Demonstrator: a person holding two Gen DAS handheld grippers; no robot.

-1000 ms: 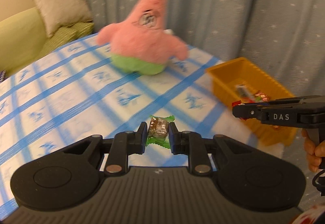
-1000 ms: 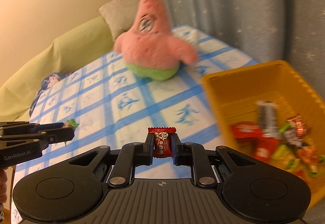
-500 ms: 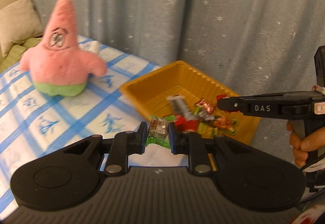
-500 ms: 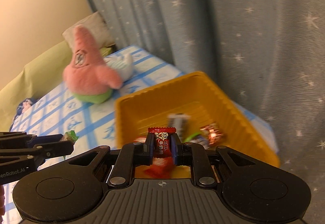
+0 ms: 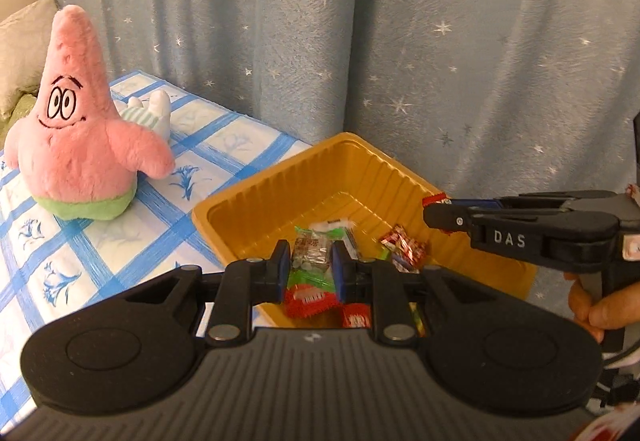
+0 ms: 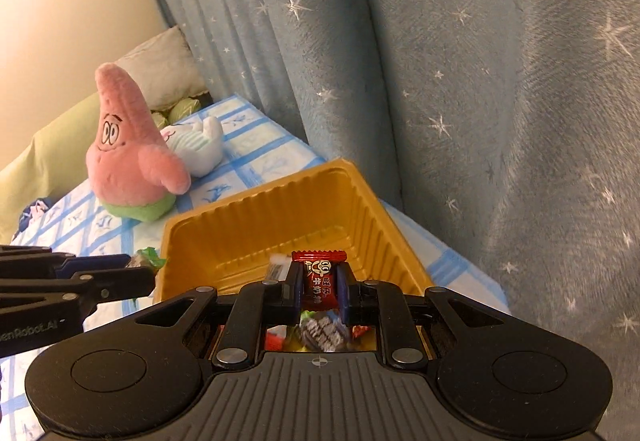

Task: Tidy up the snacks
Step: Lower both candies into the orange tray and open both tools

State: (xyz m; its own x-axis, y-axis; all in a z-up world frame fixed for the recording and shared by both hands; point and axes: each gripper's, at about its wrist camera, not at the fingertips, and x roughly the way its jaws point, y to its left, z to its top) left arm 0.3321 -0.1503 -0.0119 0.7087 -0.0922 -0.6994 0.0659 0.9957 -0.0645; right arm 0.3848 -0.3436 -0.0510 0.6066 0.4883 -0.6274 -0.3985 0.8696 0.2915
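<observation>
My left gripper point(image 5: 310, 259) is shut on a green-wrapped candy point(image 5: 311, 253) and hangs over the near left side of the yellow tray point(image 5: 256, 197). The right gripper point(image 6: 319, 281) is shut on a red-wrapped candy point(image 6: 319, 275), held above the same yellow tray point(image 6: 256, 213). Several wrapped snacks point(image 5: 402, 247) lie on the tray floor. In the left wrist view the right gripper point(image 5: 434, 209) comes in from the right over the tray's far corner. In the right wrist view the left gripper point(image 6: 146, 267) shows at the left, at the tray's left rim.
A pink star plush point(image 5: 76, 137) stands on the blue-checked tablecloth point(image 5: 80, 241) left of the tray, with a small white plush point(image 6: 198, 145) behind it. A starry blue curtain point(image 5: 400, 41) hangs close behind the table. A hand point(image 5: 596, 301) holds the right gripper's handle.
Both grippers have swung right from the open tablecloth to above the yellow tray, each still holding its candy. The pink plush has slid to the left of both views.
</observation>
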